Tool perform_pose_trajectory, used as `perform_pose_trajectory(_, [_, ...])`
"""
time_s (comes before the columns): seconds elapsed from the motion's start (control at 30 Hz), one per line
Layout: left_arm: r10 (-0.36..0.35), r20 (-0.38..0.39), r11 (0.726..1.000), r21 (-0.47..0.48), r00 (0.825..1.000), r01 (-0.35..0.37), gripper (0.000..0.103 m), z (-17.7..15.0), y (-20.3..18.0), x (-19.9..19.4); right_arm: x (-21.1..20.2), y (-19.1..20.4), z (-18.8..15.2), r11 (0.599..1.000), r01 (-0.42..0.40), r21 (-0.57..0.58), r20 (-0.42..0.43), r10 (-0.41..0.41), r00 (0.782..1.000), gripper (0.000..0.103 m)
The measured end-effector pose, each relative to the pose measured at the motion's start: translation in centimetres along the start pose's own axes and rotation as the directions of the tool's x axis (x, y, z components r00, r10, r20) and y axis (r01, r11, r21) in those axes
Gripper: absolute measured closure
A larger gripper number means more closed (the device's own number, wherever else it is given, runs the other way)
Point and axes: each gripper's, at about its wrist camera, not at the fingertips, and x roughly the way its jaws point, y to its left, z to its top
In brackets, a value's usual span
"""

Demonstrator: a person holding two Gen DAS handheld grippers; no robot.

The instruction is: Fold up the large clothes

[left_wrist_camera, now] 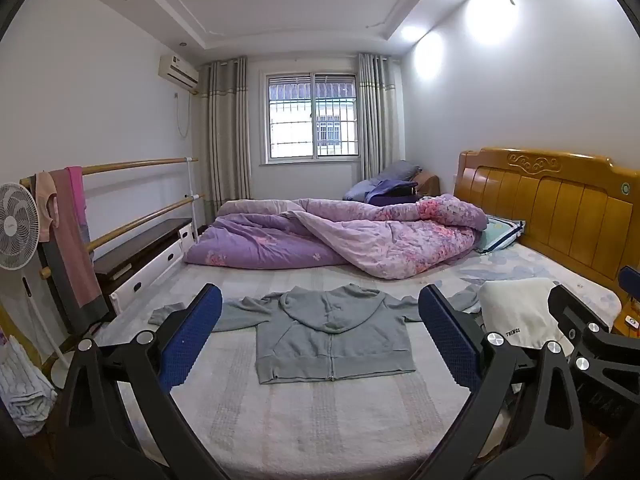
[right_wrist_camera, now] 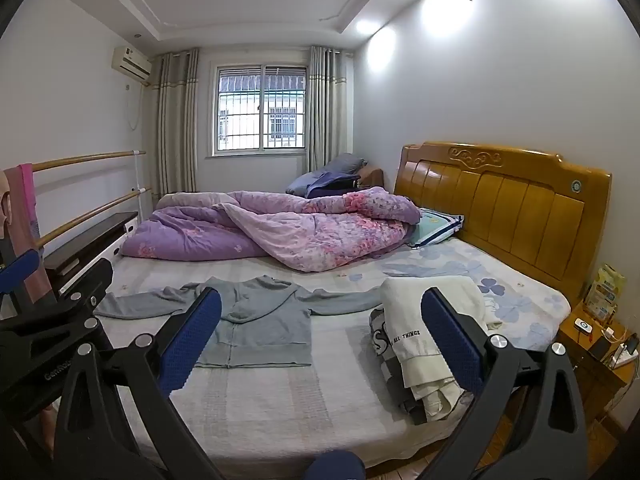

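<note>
A grey zip hoodie lies flat on the bed, front up, sleeves spread to both sides, hem toward me; it also shows in the right wrist view. My left gripper is open and empty, held above the near edge of the bed with the hoodie between its blue pads. My right gripper is open and empty, to the right of the left one, its pads framing the hoodie's right side and a pile of folded clothes.
A pile of folded clothes topped by a cream garment sits right of the hoodie. A purple quilt is bunched along the far side of the bed. Wooden headboard and nightstand at right; fan and rails at left.
</note>
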Motion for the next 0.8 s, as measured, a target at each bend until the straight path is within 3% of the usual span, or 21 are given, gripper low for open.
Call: perform_pose_trajectory(0.8, [0.016,-0.003,1.000,-0.002,1.000,-0.016,0.005,-0.3,0.7,0.8,0.6,1.1,-0.4,1.000,-0.010,0.000,-0.004,0.010,1.000,0.007])
